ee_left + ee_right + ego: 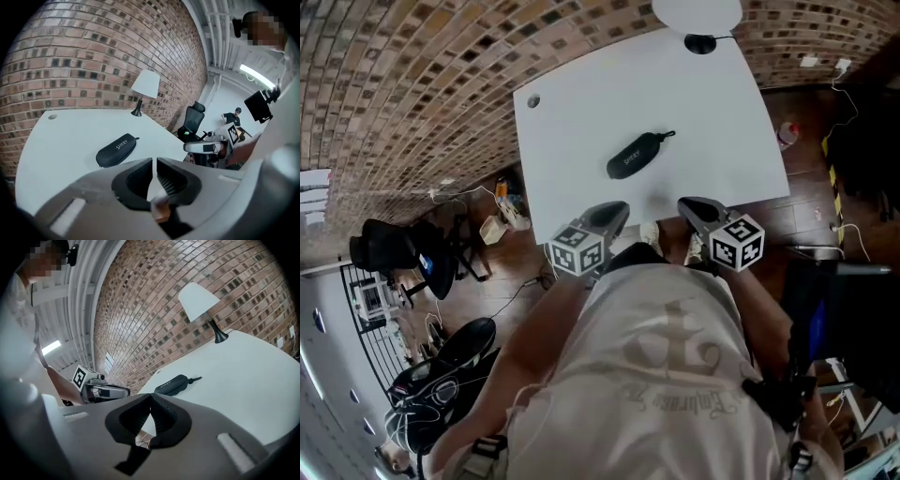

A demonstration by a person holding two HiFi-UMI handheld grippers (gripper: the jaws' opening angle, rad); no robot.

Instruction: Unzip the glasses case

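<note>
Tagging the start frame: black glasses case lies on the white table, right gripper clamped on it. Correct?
Not quite. The right gripper is not clamped on the glasses case: its jaws are together on nothing, well short of the case. The right gripper view shows this. The case does lie on the white table.

White table (581, 122): black glasses case (636, 156), lamp (696, 14) at far corner.

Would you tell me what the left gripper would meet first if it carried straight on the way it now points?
Probably the bare white table, just right of the glasses case in the left gripper view. The case lies left of the line of the left gripper, though depth is unclear.
</note>
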